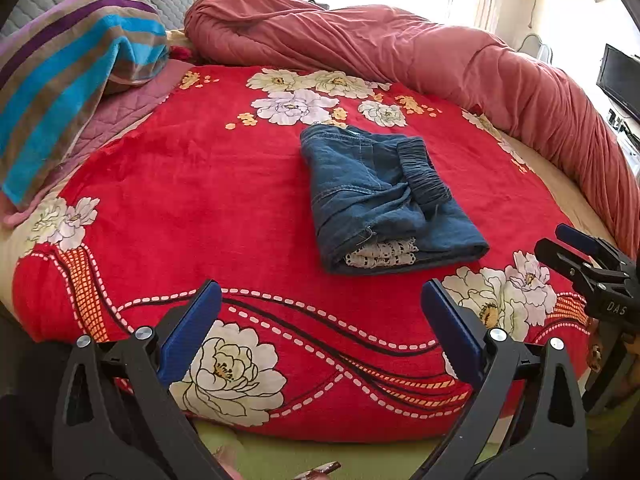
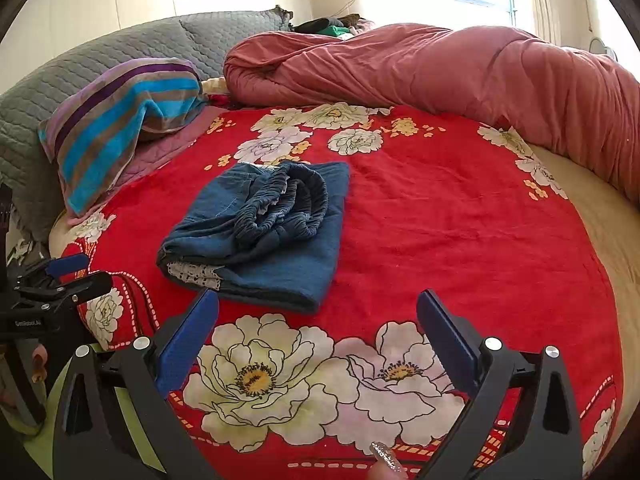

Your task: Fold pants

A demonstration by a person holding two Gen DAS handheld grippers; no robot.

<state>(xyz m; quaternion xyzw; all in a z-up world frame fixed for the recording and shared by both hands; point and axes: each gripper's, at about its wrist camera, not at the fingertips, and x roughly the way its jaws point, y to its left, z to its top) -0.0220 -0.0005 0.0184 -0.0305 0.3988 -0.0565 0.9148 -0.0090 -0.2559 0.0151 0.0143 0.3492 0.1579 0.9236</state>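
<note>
Covering most of the bed we see a red floral blanket (image 1: 192, 184), spread flat with white and cream blossoms at its near edge and a cluster of them at the far side. Along the far and right edge of the bed lies a long rolled pink comforter (image 1: 400, 52), bunched into a thick curve. At the far left a grey quilted pillow (image 2: 120, 48) leans at the head of the bed, and in front of it sits a striped towel (image 1: 68, 76) in blue, brown and purple bands, draped over a mauve quilted pad (image 1: 120, 112). On the right edge of the left wrist view we make out a dark screen (image 1: 620, 76) beside the bed. Near the middle of the blanket rest the pants (image 1: 384, 196), blue denim already folded into a compact rectangle, with the gathered elastic waistband lying on top and a strip of white lace trim (image 1: 380, 254) peeking out of the near end. Neither tool touches them. Our left gripper (image 1: 320, 312) hangs near the front edge of the bed, just short of the pants, its blue-padded fingers spread wide with nothing between them. Our right gripper (image 2: 318, 320) hangs likewise at the near edge, to the right of the fold, fingers equally wide apart and empty. A glittery fingernail (image 2: 386, 456) shows at the very bottom of the right wrist view.
</note>
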